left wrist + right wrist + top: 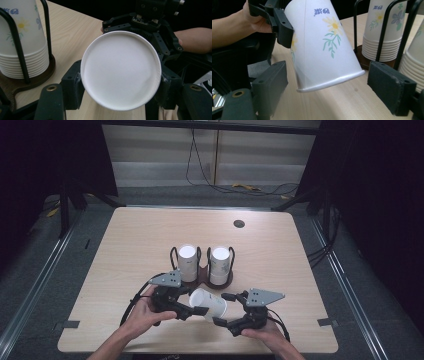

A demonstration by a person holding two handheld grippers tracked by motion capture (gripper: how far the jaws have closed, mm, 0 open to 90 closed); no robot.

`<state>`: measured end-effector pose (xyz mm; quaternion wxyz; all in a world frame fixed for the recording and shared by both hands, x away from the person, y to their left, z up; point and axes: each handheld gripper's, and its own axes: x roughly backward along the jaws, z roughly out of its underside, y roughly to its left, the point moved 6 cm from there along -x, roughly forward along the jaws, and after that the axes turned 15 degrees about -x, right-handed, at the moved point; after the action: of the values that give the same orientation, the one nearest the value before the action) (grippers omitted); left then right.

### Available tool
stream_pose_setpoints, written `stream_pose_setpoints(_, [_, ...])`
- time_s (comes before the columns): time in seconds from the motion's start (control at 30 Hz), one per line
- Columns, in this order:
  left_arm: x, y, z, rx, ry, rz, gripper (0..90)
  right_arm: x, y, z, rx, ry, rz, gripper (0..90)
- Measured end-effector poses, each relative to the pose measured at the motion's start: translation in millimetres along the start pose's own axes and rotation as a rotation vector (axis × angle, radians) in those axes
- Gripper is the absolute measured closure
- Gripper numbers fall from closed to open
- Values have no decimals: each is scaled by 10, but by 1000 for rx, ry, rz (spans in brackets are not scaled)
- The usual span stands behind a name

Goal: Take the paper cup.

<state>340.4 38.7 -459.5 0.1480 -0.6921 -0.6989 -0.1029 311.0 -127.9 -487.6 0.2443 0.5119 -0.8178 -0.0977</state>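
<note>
Handover of a single paper cup between two hand-held grippers, above the near edge of the tabletop. The left gripper is clamped on the cup near its closed base, its jaws pressing the wall from both sides; the cup lies tilted, close to level, with its open rim turned toward the right gripper. In the right gripper view the rim hangs between that gripper's jaws, which stand apart from the cup wall on both sides and grip nothing. Behind the cup, just beyond it on the tabletop, a wire cup holder carries two stacks of inverted cups.

Likely hazards from this position:
- The thin paper wall may buckle if the right jaws close across the unsupported rim, ovalising the rim or creasing the cup
- If the left jaws release before the right jaws have a firm hold, the cup would drop to the tabletop and could roll off its near edge
- A grip taken only at the rolled lip is shallow; the tapered wall could slide out of the pads
- With both grippers so close together, their jaws may collide, or a sideways pull could twist the cup between them
- A forward swing could knock the holder and its stacks
</note>
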Motion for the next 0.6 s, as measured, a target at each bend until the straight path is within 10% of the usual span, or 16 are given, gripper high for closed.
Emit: stream_pose_setpoints(0.6, [-49,-82,-64,-10,-21,48,355,-39,47,47,-9,20,-49,198])
